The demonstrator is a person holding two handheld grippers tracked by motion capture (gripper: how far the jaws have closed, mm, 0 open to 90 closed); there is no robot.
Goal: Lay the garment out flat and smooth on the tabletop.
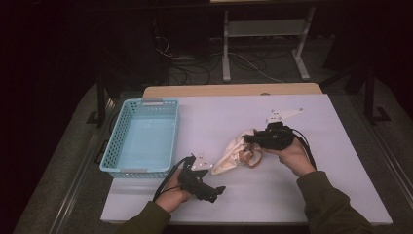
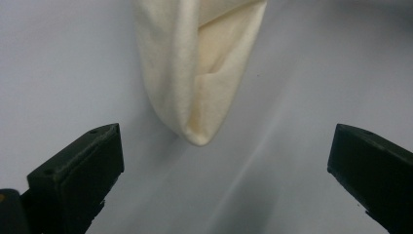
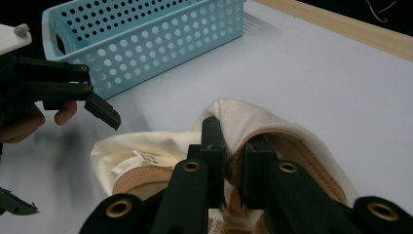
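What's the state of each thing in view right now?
cloth bag: crumpled on the table, one end pinched and raised.
right gripper: shut on cloth bag.
left gripper: open, jaws wide, bag tip just ahead, untouched.
blue basket: upright, empty.

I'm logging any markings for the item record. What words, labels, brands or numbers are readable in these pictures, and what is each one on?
No text can be read in any view.
Small white tag sewn inside the cream cloth bag: it carries faint dark marks, too small and blurred to read.
Blue perforated basket: no label or print visible.
Right gripper and left gripper: no lettering visible, just screw heads.
White table: plain.
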